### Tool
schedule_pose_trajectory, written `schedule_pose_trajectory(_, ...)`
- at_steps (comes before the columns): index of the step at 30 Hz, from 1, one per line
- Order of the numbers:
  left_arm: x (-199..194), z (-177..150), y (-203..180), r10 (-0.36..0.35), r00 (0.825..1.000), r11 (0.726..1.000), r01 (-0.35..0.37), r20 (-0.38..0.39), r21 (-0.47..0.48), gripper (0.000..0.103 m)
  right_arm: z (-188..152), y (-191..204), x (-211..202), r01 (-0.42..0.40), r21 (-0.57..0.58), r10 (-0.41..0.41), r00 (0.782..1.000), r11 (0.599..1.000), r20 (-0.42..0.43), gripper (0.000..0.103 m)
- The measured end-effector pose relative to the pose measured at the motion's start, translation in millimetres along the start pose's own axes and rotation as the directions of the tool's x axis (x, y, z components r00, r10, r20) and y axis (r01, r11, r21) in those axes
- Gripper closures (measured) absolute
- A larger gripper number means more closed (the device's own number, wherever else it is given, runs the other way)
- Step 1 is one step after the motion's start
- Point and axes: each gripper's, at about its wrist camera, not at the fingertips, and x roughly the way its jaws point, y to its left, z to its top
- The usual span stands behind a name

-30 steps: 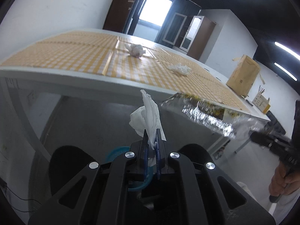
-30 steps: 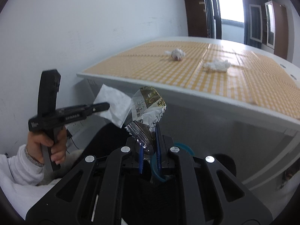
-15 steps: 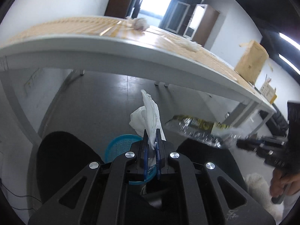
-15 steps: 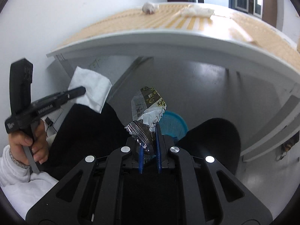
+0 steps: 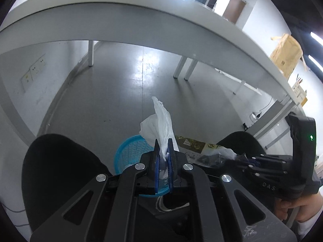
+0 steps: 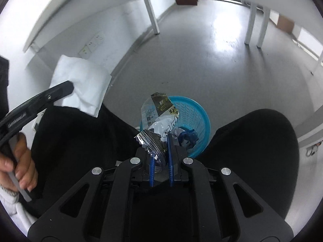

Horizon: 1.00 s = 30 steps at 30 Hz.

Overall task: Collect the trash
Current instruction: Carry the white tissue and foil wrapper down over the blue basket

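Trash sits pinched in both your grippers: a second ago you looked across the checked counter top, now you see the counter's (image 5: pixel 141 18) white underside and the grey floor. Your left fingers (image 5: pixel 156 157) are closed on a crumpled white tissue (image 5: pixel 159 125); your right fingers (image 6: pixel 170 157) clamp a crinkled foil wrapper (image 6: pixel 159 117) with a serrated edge. Both pieces hang above the round blue mesh basket (image 6: pixel 199 117) on the floor between your dark-trousered knees.
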Motion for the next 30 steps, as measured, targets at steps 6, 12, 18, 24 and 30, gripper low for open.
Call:
schedule_pose_trajectory(6,34.0,8.1,0.9,0.003,0.999,1.000,-0.003,-0.048,0.000,0.097,11.8,-7.7,29.6,-0.009,0.045,0.011,0.999,0.999,-0.048,0.094)
schedule_pose_trajectory(12,70.7,4.3,9.0,0.013,0.991,0.999,-0.017,-0.134,-0.027,0.097,16.3,-2.2,54.7,0.028,0.027,-0.025,0.995,0.999,-0.100,0.094)
schedule_pose_trajectory(18,105.6,5.9,21.5,0.013,0.971,0.995,-0.036,-0.240,-0.095,0.097,24.3,-3.8,85.0,0.042,0.046,-0.033,0.985,0.998,-0.172,0.094)
schedule_pose_trajectory(24,138.1,9.3,35.9,-0.008,0.948,0.988,-0.042,-0.318,-0.151,0.097,37.2,-18.1,122.9,0.058,0.086,-0.036,0.971,0.995,-0.235,0.094)
schedule_pose_trajectory(30,172.7,10.4,52.2,-0.003,0.916,0.974,-0.088,-0.402,-0.208,0.097,45.9,-23.3,158.2,0.072,0.094,-0.042,0.956,0.993,-0.290,0.094)
